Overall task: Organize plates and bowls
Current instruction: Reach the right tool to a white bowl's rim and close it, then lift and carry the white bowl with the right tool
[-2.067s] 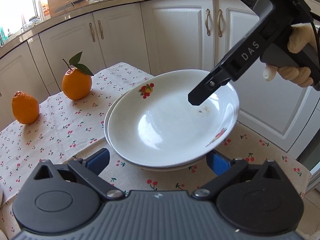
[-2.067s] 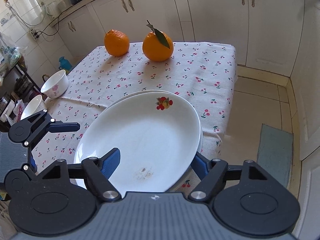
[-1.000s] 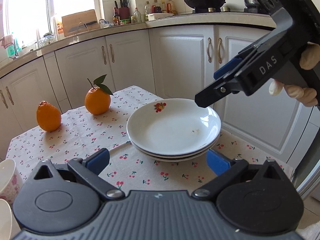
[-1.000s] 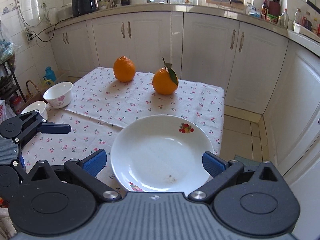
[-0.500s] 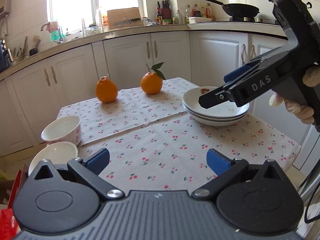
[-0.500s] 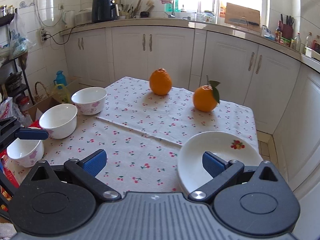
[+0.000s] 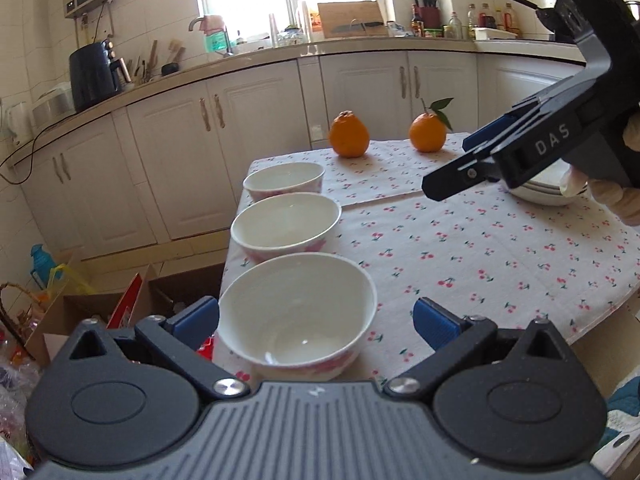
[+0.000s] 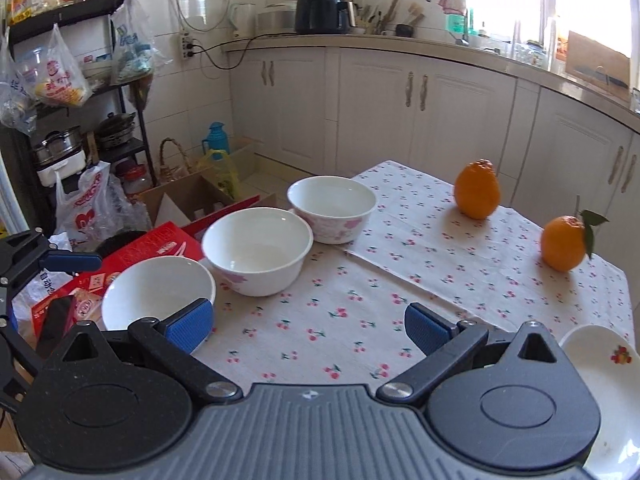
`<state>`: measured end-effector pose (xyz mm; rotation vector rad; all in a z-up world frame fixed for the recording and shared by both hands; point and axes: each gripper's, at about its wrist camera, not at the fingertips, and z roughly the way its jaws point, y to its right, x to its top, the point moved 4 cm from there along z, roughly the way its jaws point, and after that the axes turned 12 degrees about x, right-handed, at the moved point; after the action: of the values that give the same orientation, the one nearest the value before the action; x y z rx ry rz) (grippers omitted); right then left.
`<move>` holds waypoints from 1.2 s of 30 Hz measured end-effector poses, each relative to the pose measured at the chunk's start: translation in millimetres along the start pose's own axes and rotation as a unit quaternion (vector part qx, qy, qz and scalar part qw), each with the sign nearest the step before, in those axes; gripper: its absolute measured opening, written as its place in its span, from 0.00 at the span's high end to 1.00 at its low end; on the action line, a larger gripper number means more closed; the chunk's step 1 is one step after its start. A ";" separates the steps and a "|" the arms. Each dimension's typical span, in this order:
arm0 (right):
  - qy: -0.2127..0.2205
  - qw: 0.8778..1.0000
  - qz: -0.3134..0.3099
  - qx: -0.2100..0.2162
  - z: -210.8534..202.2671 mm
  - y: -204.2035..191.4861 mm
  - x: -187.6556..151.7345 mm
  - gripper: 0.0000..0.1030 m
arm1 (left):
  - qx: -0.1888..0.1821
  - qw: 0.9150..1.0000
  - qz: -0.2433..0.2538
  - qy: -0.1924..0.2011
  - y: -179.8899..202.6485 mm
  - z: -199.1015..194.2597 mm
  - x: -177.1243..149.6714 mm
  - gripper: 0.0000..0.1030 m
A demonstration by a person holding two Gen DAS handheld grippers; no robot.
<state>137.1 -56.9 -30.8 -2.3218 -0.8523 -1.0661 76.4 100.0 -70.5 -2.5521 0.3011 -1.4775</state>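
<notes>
While both grippers stand wide open with nothing held, the left gripper point(image 7: 316, 320) sits low in the left wrist frame with the nearest bowl point(image 7: 298, 314) between its blue pads. Behind it, two more bowls point(image 7: 286, 226) point(image 7: 284, 180) run in a row up the left edge of the cherry-print bench point(image 7: 480, 248). At centre right of that frame the right gripper point(image 7: 452, 178) reaches in from the right, its black body marked "DAS", held by a gloved hand point(image 7: 612, 192). Stacked plates point(image 7: 548, 194) show just behind it, partly hidden. Farther back, two oranges point(image 7: 349, 139) point(image 7: 427, 132) rest near the bench's far edge, one with a leaf. In the right wrist frame, a red box point(image 8: 156, 252) with unreadable print lies beyond the bowls at left.
</notes>
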 end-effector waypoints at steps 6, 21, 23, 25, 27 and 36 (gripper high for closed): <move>-0.024 0.998 -0.009 0.058 34.3 -26.9 8.8 0.00 | 0.002 1.000 -0.016 -0.024 -16.8 17.6 -19.9 0.01; -0.085 0.988 0.009 0.130 96.6 -50.8 6.1 0.22 | -0.036 0.999 -0.024 -0.030 -15.6 34.7 -25.0 0.11; -0.086 0.987 0.017 0.135 97.9 -49.5 5.3 0.24 | -0.040 0.998 -0.024 -0.030 -15.2 34.8 -25.2 0.13; -0.085 0.986 0.022 0.138 98.6 -47.9 4.8 0.26 | -0.042 0.998 -0.022 -0.028 -14.3 34.3 -24.8 0.15; -0.087 0.986 0.026 0.141 100.5 -47.5 4.6 0.31 | -0.044 0.998 -0.021 -0.027 -13.8 34.0 -24.4 0.15; -0.092 0.984 0.030 0.152 104.6 -47.8 3.9 0.38 | -0.047 0.998 -0.021 -0.028 -15.5 33.7 -24.5 0.16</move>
<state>159.6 42.4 -84.3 -2.1908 -0.9344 -0.6500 95.1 123.0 -103.6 -2.6844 0.3169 -1.4361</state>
